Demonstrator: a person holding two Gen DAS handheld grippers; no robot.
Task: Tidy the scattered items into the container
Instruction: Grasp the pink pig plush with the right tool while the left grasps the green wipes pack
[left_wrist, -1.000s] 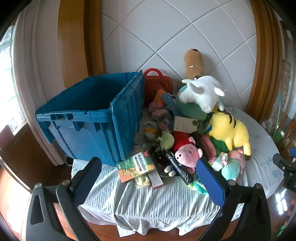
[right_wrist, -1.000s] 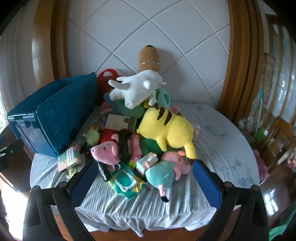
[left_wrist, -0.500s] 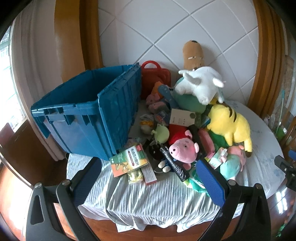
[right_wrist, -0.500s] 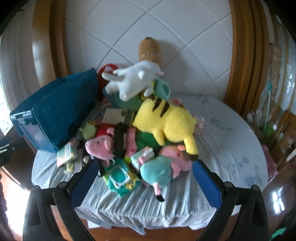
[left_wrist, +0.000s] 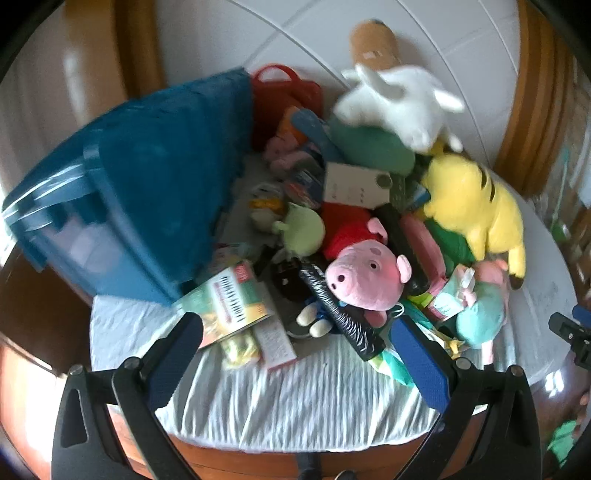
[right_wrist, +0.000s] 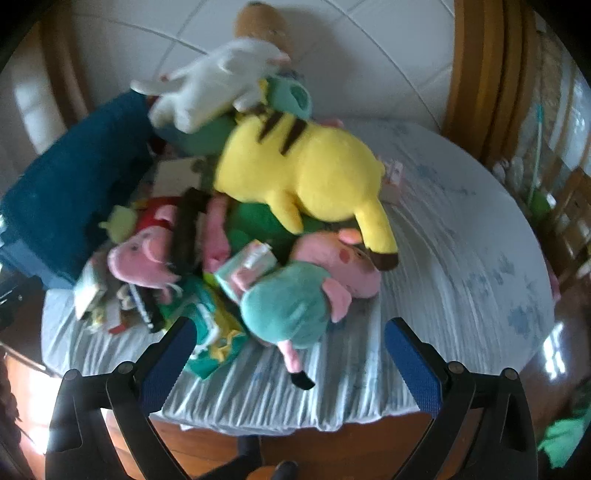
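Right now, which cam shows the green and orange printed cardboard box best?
Left wrist. The green and orange printed cardboard box lies face-up by the blue plastic crate's corner, its print visible though blurred. The right wrist view catches only a pale, smeared sliver at the pile's left edge.

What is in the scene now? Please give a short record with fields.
container: blue crate, on the table's left side
pile: plush toys and boxes beside the crate, not inside it
top of pile: white plush
near front: pink pig plush, green box
right side: yellow plush
left gripper: open, holding nothing
right gripper: open, holding nothing
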